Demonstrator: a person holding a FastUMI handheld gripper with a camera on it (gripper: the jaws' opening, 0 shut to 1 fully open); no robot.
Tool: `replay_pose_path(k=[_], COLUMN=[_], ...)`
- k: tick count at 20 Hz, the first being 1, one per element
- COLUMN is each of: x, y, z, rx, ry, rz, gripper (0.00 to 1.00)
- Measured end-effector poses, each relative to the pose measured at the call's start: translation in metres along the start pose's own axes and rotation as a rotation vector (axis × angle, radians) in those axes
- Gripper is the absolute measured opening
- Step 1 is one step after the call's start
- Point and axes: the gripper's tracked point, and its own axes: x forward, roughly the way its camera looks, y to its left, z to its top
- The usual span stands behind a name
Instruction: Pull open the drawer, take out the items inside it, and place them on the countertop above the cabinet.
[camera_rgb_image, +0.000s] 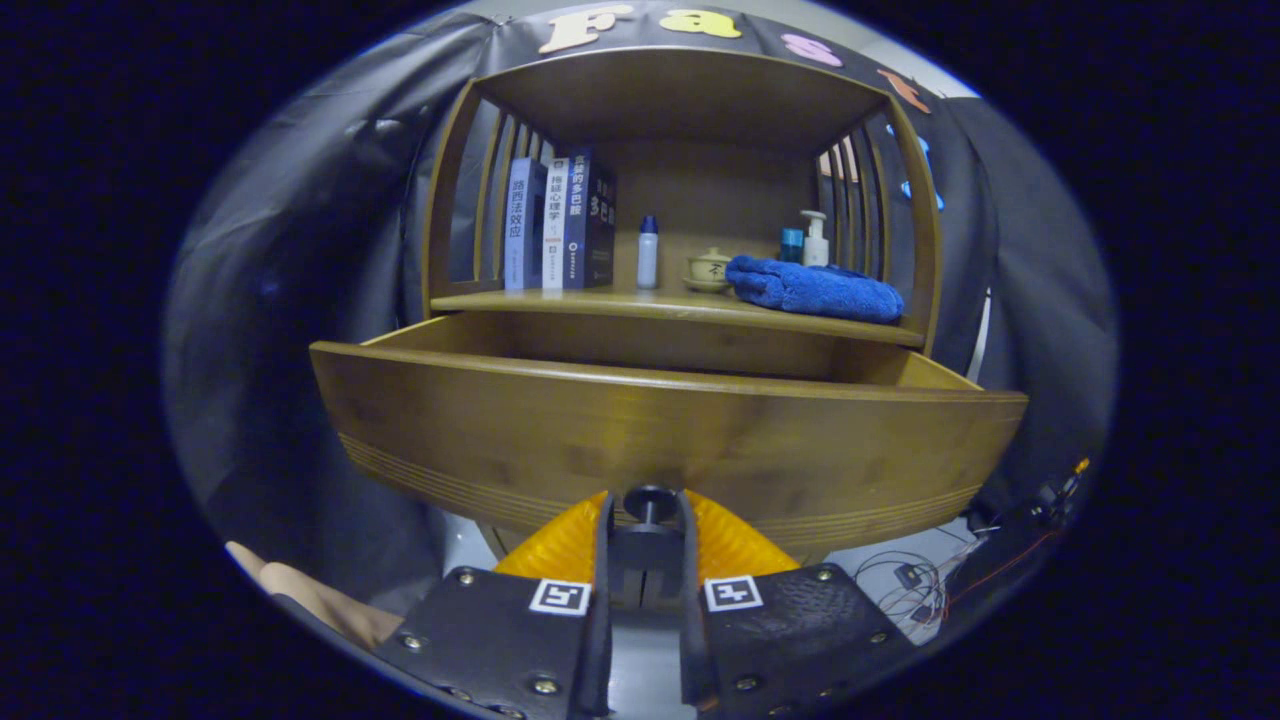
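Wood: brown bamboo-look cabinet (680, 90), slatted sides, open shelf above a drawer.
Drawer (660, 430): pulled out toward the gripper, front panel broadside to the camera, long axis running left-right; the fisheye bows it. Inside hidden behind the front panel, so contents can't be told.
Knob (648, 497): dark round knob at centre of drawer front, low on the panel, stem pointing straight at the camera.
Gripper (647, 515): fingers closed in on the knob, one each side, both seem to press it; contact partly hidden, so approx.
Countertop (560, 300): shelf surface just above the drawer, carrying items.
Books (560, 225): three upright at left of shelf, spines facing out, Chinese titles printed vertically; too small to read w/ confidence.
Bottle (648, 252): small white, blue cap, upright, right of the books.
Cup (709, 268): small lidded cup w/ a dark mark, beside the towel.
Towel (815, 288): blue, folded, lying at right of shelf, long axis left-right.
Pump bottle (816, 240): white, behind the towel, blue container just beside it.
Wires (915, 580): thin cables on the floor, right of the fingers.
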Motion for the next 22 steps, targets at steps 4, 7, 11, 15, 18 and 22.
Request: replay_pose_path(k=[4, 7, 11, 15, 18, 22], x=[0.0000, -0.0002, 0.0000, 0.0006, 0.0003, 0.0002], y=[0.0002, 0.0005, 0.0000, 0.0001, 0.0008, 0.0008], z=[-0.0006, -0.0002, -0.0004, -0.0010, -0.0007, -0.0011], rx=[-0.007, -0.012, -0.018, -0.012, -0.017, -0.020], ry=[-0.003, -0.006, -0.009, -0.006, -0.011, -0.013], rz=[0.002, 0.001, 0.000, 0.003, -0.001, -0.002], gripper=[0.27, 0.27, 0.27, 0.27, 0.27, 0.27])
